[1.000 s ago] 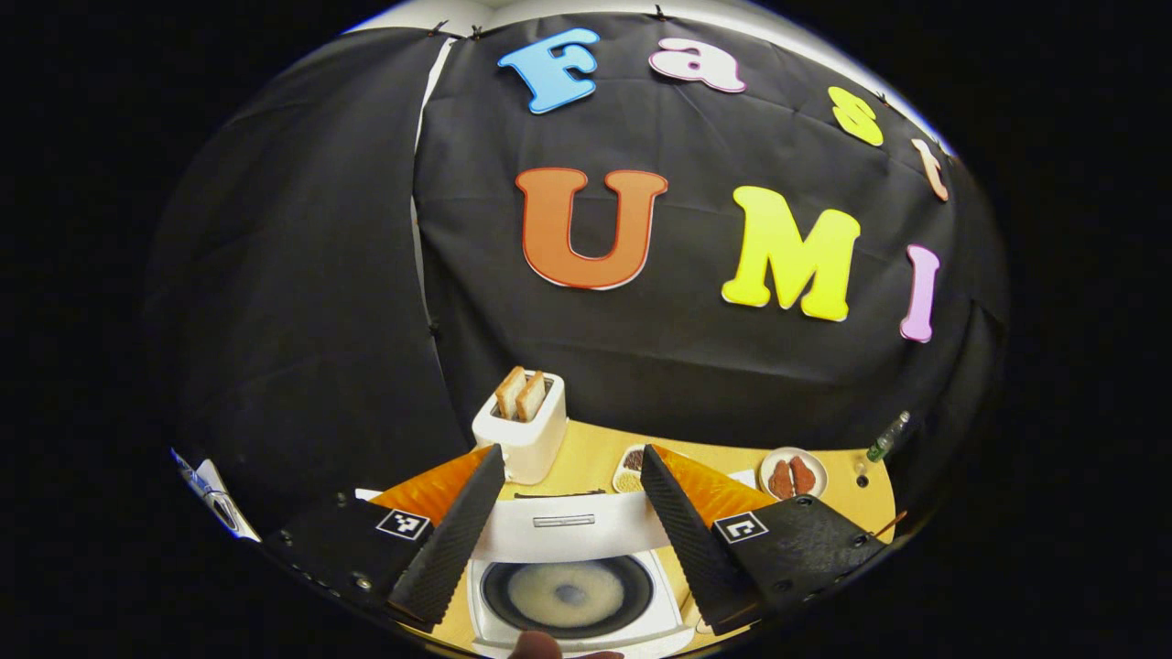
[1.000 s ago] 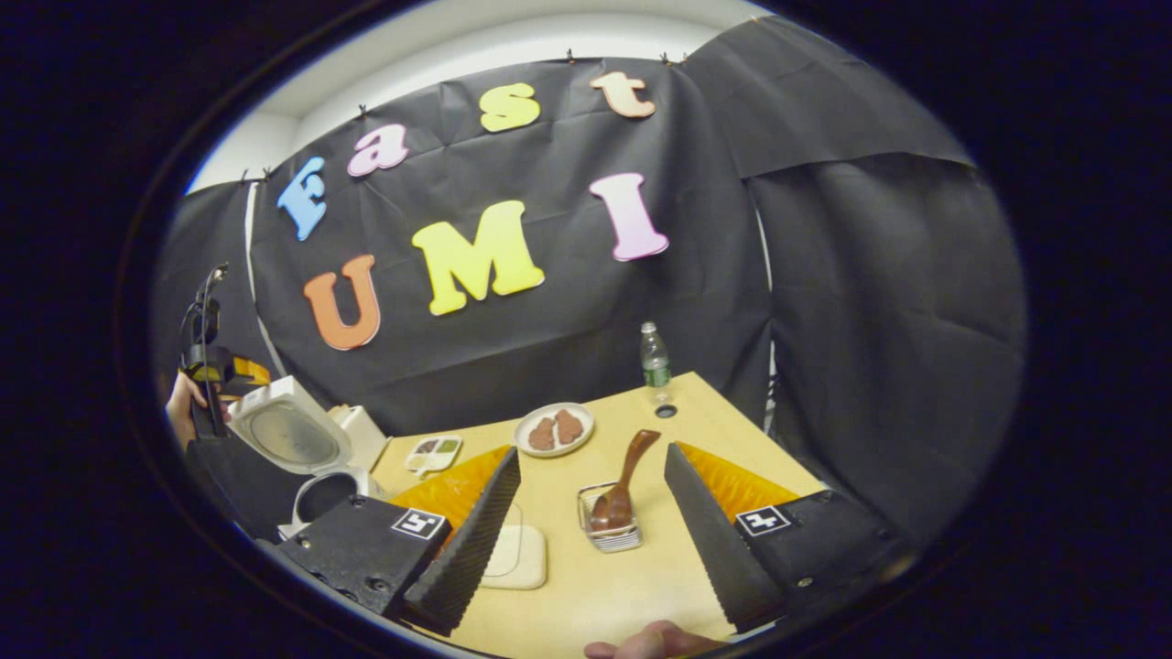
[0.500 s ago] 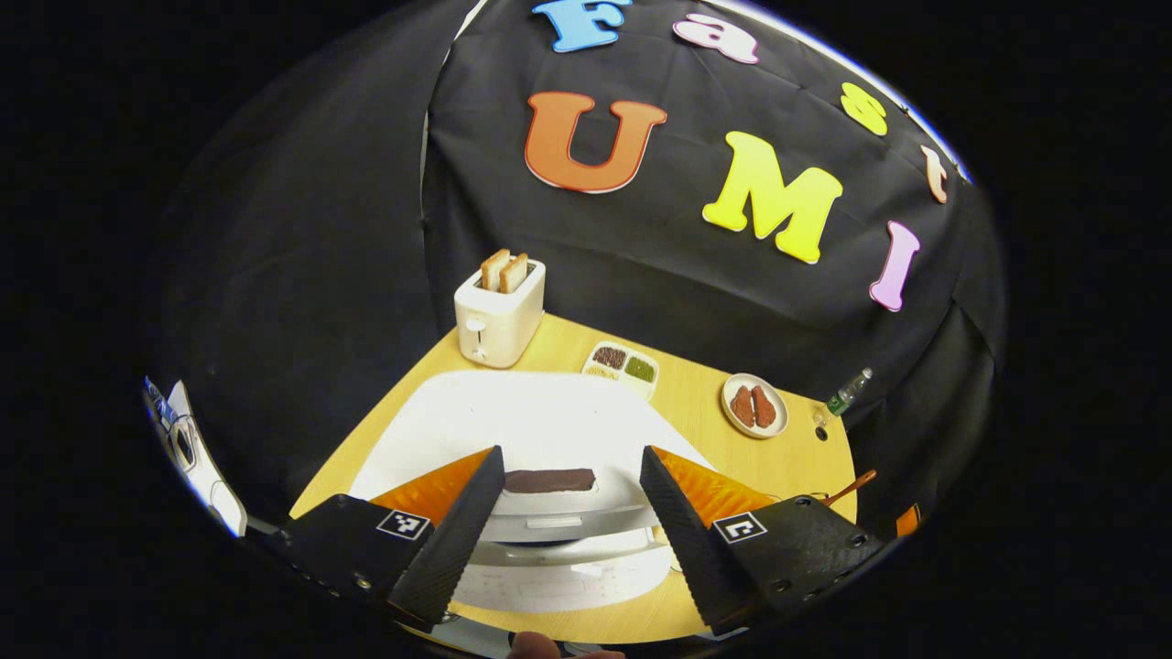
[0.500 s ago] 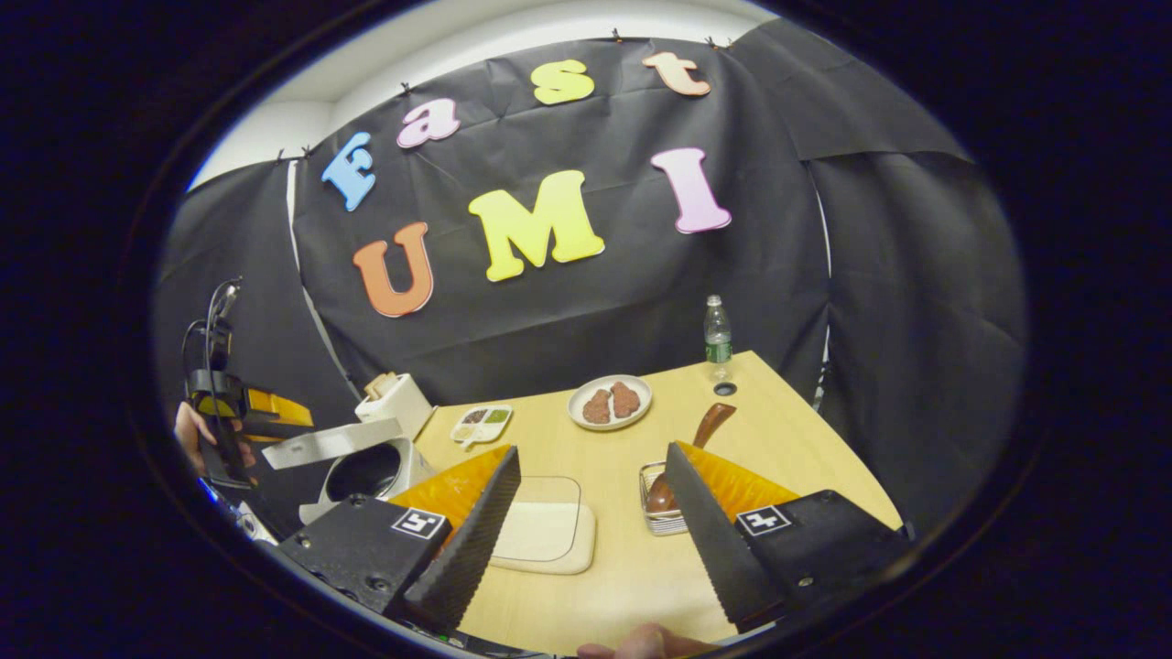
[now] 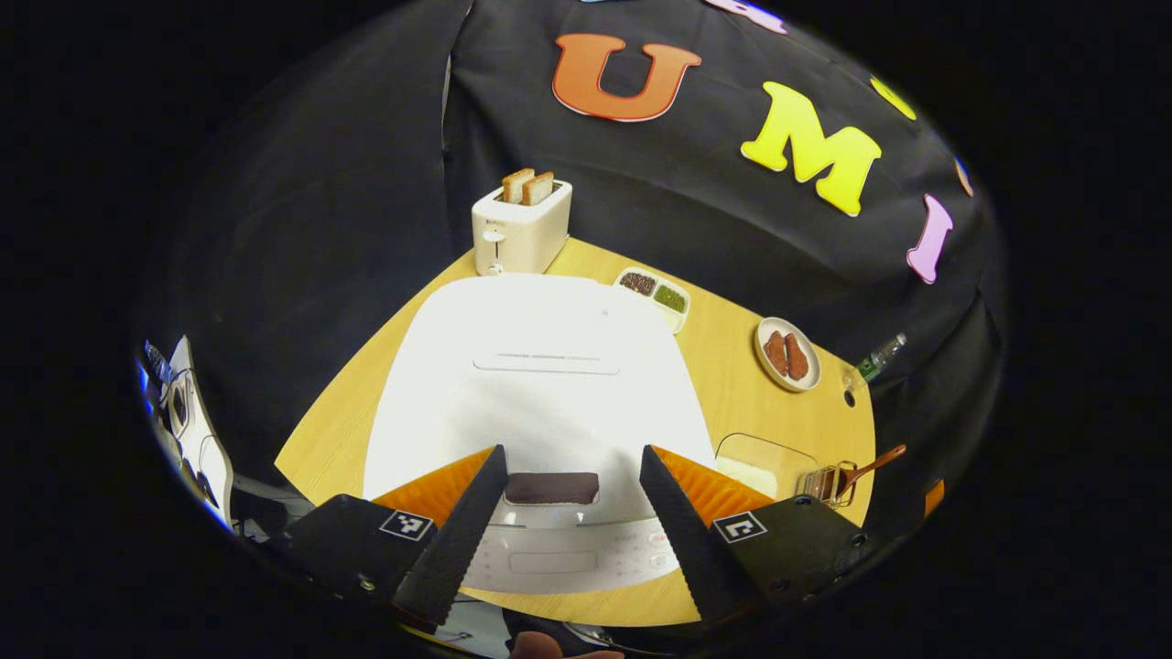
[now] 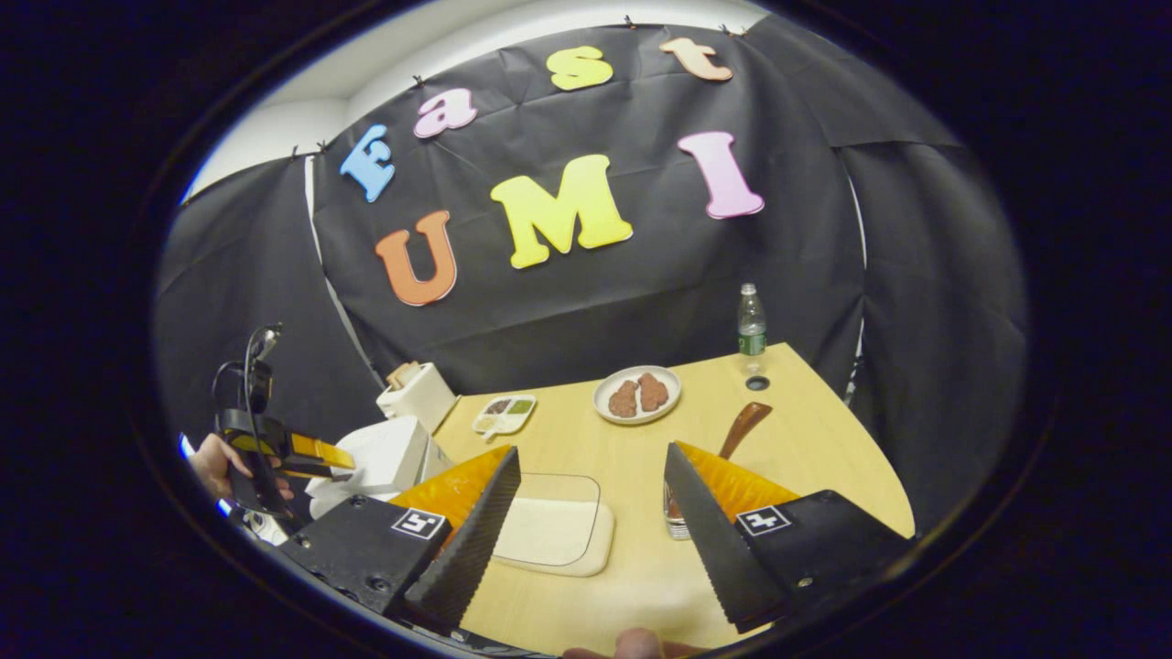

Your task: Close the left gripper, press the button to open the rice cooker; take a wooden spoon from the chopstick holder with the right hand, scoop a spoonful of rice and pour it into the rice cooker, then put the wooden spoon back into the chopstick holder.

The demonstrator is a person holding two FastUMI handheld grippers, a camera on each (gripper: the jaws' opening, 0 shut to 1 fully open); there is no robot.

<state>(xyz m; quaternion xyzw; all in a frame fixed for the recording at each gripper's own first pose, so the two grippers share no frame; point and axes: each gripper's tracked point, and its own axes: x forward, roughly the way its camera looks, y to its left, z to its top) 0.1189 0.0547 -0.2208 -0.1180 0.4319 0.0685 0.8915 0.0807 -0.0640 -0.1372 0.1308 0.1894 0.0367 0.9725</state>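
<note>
Hovering over the shut rice cooker (image 5: 540,366), left gripper (image 5: 568,485) jaws apart, button (image 5: 551,488) between them. Right gripper (image 6: 591,490) likewise open, empty; wooden spoon (image 6: 740,428) sits in chopstick holder (image 6: 673,523). Judged from this alone: nothing done.

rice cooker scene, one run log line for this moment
cooker: lid down | left gripper: open, over button | right gripper: open, empty | spoon: in holder

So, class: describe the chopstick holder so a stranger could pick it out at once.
Start at the big white rice cooker on the wooden table. Past the clear rice container beside it stands a small wire chopstick holder, the one rack with a brown wooden spoon sticking out.
</note>
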